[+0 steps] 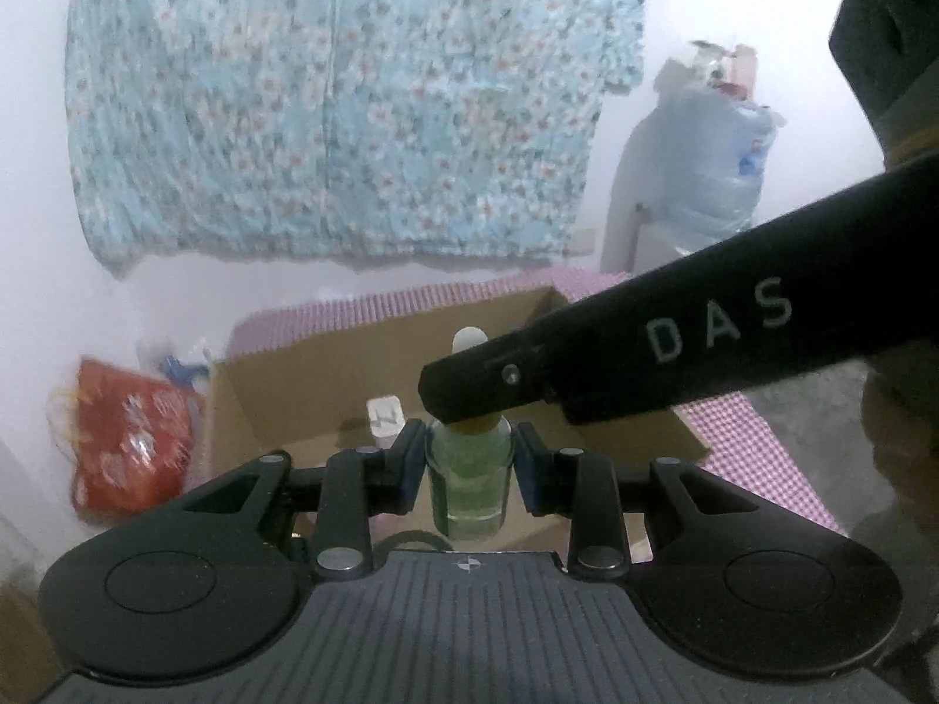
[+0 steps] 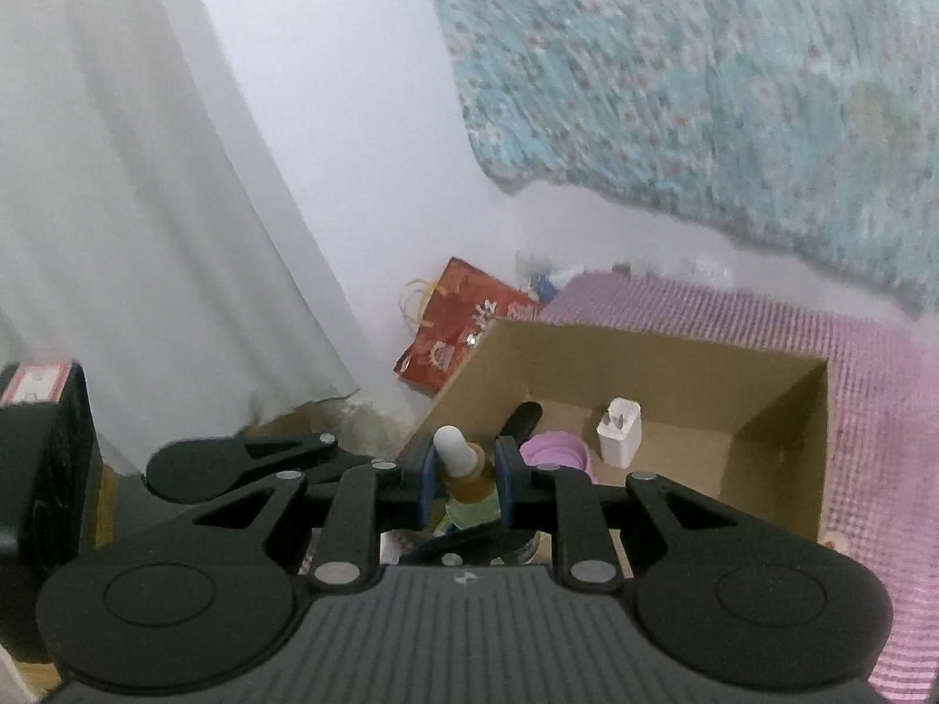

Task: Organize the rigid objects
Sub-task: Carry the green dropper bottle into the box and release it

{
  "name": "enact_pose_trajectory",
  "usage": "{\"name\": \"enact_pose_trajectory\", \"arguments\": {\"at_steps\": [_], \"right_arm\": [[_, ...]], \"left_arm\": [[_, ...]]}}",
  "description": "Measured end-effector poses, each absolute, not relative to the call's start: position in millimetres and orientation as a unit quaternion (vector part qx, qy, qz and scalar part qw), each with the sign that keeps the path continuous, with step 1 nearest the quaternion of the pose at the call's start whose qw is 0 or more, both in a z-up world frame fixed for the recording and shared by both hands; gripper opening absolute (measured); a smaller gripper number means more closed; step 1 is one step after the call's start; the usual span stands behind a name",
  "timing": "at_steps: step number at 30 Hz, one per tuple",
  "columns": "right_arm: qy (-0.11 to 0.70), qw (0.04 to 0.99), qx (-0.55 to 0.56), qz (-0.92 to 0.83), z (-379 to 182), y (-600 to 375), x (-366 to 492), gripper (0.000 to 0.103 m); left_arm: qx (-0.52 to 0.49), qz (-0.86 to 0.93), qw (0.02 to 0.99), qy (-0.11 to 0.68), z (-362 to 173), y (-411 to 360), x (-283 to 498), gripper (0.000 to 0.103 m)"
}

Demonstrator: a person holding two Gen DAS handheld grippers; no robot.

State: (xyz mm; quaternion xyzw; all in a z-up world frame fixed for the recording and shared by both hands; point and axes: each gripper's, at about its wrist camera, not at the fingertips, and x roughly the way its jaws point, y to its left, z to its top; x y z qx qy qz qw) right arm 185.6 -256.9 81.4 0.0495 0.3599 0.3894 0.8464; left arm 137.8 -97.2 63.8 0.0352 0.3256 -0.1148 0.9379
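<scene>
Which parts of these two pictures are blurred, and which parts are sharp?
Left wrist view: the floral cloth and red bag are smeared, the bottle sharper. Right wrist view: the cloth is streaked, the white charger in the cardboard box fairly clear.

Both cameras sit close behind their own fingers, tilted downward over the cardboard box (image 1: 328, 375). The left view faces the floral cloth (image 1: 352, 100) at 12 o'clock; the right view sees it at 2 o'clock. Both share the box, red bag (image 2: 463, 322) and dropper bottle (image 1: 468, 469).
</scene>
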Motion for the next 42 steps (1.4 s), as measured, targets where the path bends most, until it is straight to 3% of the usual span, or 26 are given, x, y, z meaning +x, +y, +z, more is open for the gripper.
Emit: {"name": "enact_pose_trajectory", "arguments": {"at_steps": [12, 25, 27, 32, 35, 42], "right_arm": [[0.441, 0.817, 0.062, 0.366, 1.5, -259.0, 293.8, 0.023], [0.471, 0.801, 0.080, 0.360, -40.6, -264.0, 307.2, 0.022], [0.471, 0.803, 0.077, 0.357, -38.6, -263.8, 305.2, 0.024], [0.468, 0.807, 0.084, 0.350, -29.0, -267.1, 300.2, 0.025], [0.455, 0.812, 0.110, 0.347, -17.8, -277.6, 293.8, 0.027], [0.400, 0.827, 0.203, 0.339, 11.4, -321.0, 242.9, 0.027]], "left_arm": [[-0.051, -0.094, 0.889, 0.446, 1.3, -95.7, 240.8, 0.031], [-0.029, -0.092, 0.880, 0.466, -20.3, -97.6, 252.9, 0.035], [-0.028, -0.095, 0.878, 0.468, -19.6, -96.8, 251.3, 0.038], [-0.022, -0.095, 0.885, 0.455, -9.2, -96.4, 239.7, 0.071], [-0.017, -0.096, 0.889, 0.447, 1.0, -95.9, 230.4, 0.079], [0.003, -0.104, 0.903, 0.418, 32.6, -99.1, 196.8, 0.085]]}}
